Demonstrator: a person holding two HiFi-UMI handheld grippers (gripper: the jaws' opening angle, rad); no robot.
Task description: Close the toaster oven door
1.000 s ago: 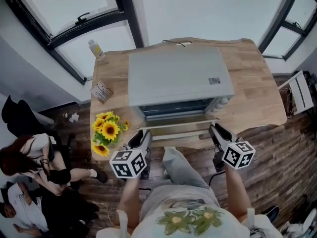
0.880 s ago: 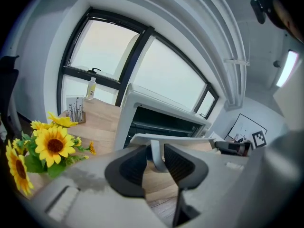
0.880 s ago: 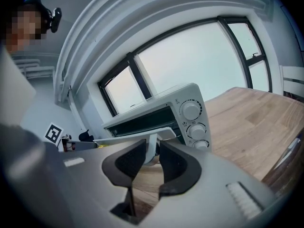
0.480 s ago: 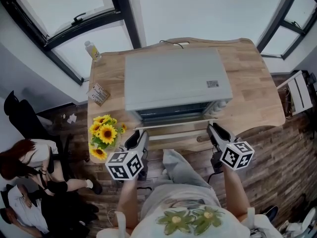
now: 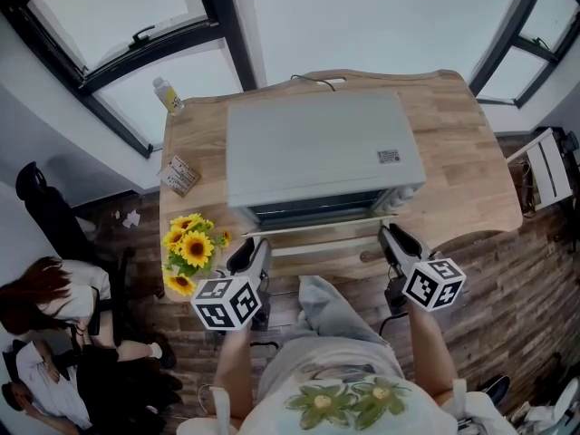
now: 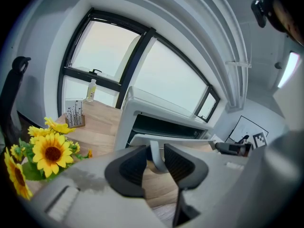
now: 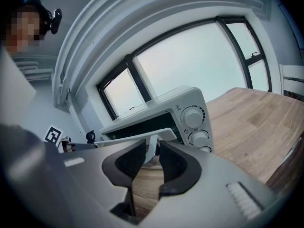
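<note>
A grey-white toaster oven (image 5: pixel 317 148) stands on the wooden table (image 5: pixel 462 161). Its door (image 5: pixel 326 246) hangs part-way open toward me, with the handle bar (image 5: pixel 322 230) along its front edge. My left gripper (image 5: pixel 246 247) is at the bar's left end and my right gripper (image 5: pixel 391 236) at its right end. In the left gripper view, the pads of the left gripper (image 6: pixel 156 161) press on the handle's white left post (image 6: pixel 154 153). In the right gripper view, the right gripper (image 7: pixel 153 158) is shut the same way on the right post (image 7: pixel 151 148), beside the oven's knobs (image 7: pixel 194 117).
Sunflowers (image 5: pixel 190 247) stand at the table's front left corner, close to my left gripper. A small bottle (image 5: pixel 166 93) and a card holder (image 5: pixel 178 175) sit further back on the left. Two people (image 5: pixel 50 311) are on the floor at the left. A white rack (image 5: pixel 548 166) stands to the right.
The head view has shifted slightly, and the people at the left have moved. Both grippers stay on the handle, and the door's tilt looks the same.
</note>
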